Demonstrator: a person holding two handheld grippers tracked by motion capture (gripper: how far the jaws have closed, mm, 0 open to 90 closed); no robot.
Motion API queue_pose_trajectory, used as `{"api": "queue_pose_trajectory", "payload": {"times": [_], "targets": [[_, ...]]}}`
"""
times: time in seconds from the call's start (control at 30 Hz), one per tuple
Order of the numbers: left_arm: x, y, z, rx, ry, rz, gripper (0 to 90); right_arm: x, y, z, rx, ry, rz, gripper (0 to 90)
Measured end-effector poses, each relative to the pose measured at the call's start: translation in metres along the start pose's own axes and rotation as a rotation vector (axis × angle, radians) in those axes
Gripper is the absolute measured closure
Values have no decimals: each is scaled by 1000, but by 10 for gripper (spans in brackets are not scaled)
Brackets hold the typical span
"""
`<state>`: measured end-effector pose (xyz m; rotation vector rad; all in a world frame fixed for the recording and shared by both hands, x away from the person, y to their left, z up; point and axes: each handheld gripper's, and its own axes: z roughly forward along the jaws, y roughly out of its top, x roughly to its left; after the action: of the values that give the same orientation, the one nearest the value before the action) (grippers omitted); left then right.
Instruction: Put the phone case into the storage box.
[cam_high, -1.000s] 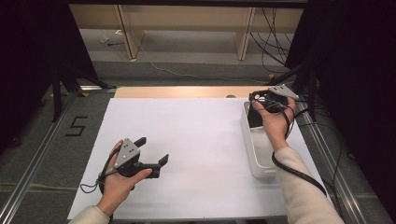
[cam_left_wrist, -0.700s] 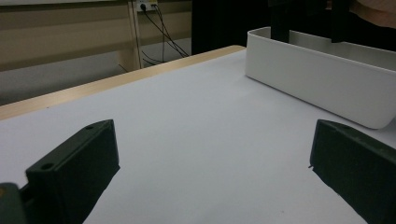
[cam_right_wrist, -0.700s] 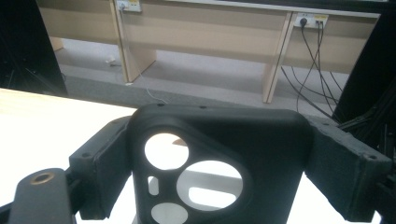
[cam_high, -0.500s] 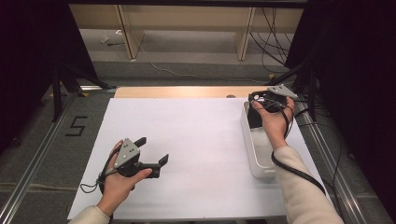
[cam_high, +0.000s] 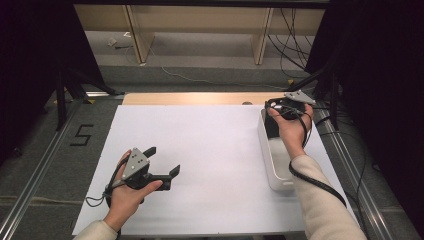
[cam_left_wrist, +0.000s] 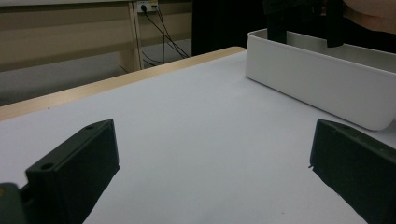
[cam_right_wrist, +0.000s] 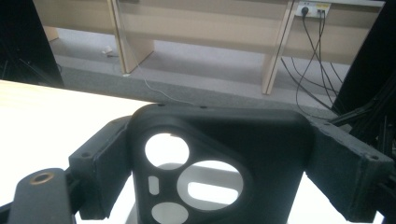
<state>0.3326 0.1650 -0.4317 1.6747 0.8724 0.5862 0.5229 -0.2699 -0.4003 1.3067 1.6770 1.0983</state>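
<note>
In the high view my left gripper (cam_high: 162, 161) rests low over the white table sheet (cam_high: 215, 135) at the front left, open with nothing between its fingers. The left gripper view looks past those wide-apart black jaws across the bare sheet. At the right, my right gripper (cam_high: 275, 114) hangs over the far end of a long white bin (cam_high: 267, 156), shut on a black phone case (cam_right_wrist: 219, 154) with camera cut-outs. The right gripper view has both jaws pressed against the case's sides. That case and the jaws on it hang above the bin (cam_left_wrist: 322, 84) in the left gripper view.
A wooden strip (cam_high: 195, 98) runs along the table's far edge, with shelf legs and cables on the floor beyond. Metal rails flank the table, and a "5" mark (cam_high: 81, 135) sits on the grey mat at left. Black curtains stand on both sides.
</note>
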Motion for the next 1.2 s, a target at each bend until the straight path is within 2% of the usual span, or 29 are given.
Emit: {"api": "queue_pose_trajectory", "payload": {"times": [1.2], "targets": [[0, 0, 0, 0, -1, -6, 8, 2, 0, 18, 5, -6, -8, 140]]}}
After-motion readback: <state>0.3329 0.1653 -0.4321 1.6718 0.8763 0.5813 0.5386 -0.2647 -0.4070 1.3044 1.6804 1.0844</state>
